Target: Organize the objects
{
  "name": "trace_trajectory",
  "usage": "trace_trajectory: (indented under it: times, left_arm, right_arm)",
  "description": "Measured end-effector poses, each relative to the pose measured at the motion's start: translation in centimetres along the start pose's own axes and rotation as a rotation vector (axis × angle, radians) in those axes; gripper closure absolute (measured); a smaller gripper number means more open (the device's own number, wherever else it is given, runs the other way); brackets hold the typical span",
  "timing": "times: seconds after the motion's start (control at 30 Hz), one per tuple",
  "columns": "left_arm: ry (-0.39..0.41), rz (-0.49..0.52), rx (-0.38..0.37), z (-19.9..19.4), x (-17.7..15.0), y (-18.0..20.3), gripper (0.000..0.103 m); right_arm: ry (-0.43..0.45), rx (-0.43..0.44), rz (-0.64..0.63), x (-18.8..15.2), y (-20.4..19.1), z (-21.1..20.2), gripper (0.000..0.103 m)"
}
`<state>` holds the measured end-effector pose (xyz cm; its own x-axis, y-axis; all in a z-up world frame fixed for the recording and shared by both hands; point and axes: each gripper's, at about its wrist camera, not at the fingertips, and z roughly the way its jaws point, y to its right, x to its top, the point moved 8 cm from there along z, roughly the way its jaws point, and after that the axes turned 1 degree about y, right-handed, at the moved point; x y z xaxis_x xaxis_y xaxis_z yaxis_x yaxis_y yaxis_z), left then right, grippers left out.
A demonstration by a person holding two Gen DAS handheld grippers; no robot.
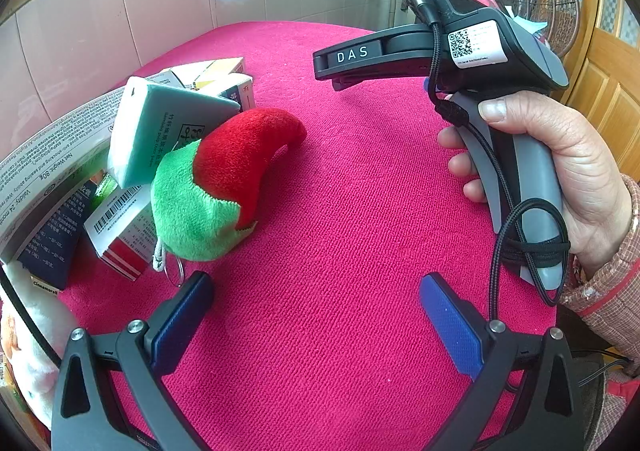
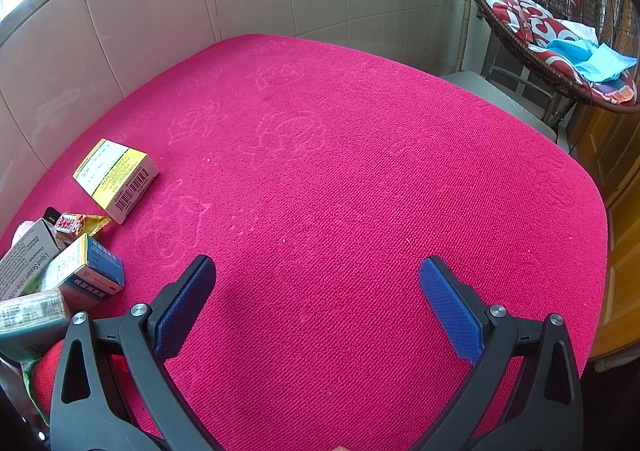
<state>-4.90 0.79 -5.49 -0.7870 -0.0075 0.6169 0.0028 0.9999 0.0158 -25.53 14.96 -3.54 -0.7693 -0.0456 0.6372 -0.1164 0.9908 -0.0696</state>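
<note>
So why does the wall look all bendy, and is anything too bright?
Left wrist view: the fisheye lens curves the tiled wall, and the corners go black; daylight washes out the top left. Right wrist view: the same bending of the wall; the window strip at the top left glares white, while the pink cloth stays sharp.

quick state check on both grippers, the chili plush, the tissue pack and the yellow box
left gripper: open, empty
right gripper: open, empty, over bare cloth
chili plush: lying on the cloth, ungripped
tissue pack: tilted, leaning on the boxes, touching the plush
yellow box: closed, lying flat, apart from the pile
</note>
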Motion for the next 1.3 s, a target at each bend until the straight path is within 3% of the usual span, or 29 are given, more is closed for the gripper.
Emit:
trace_trajectory:
  times: [0.7,0.9,1.0,1.1,1.2,1.3]
  left_arm:
    - [0.002,-0.009,0.016,0.5,-0.2,0.1,0.000]
    - [0.073,-0.055,0.118,-3.1,-0.9,-0.7,0.000]
    - [0.132,-0.149,0.161,-6.0,-0.9,-3.5,0.000]
    - [0.164,-0.300,0.288,-7.9,-2.7,-6.4,0.000]
    - [0.138,-0.451,0.442,-9.2,-4.4,-10.3,0.000]
    - [0.128,-0.603,0.550,-10.8,-7.7,-12.9,0.000]
  right_arm:
    - [0.007,0.020,0.013,0.0,0.0,-0.2,0.000]
    - [0.006,0.018,0.011,0.0,0.0,-0.2,0.000]
    - [0.004,0.014,0.008,0.0,0.1,-0.2,0.000]
    - [0.002,0.010,0.004,0.0,0.0,-0.2,0.000]
    - [0.002,0.010,0.004,0.0,0.0,-0.2,0.000]
    - [0.003,0.013,0.006,0.0,0.0,-0.2,0.000]
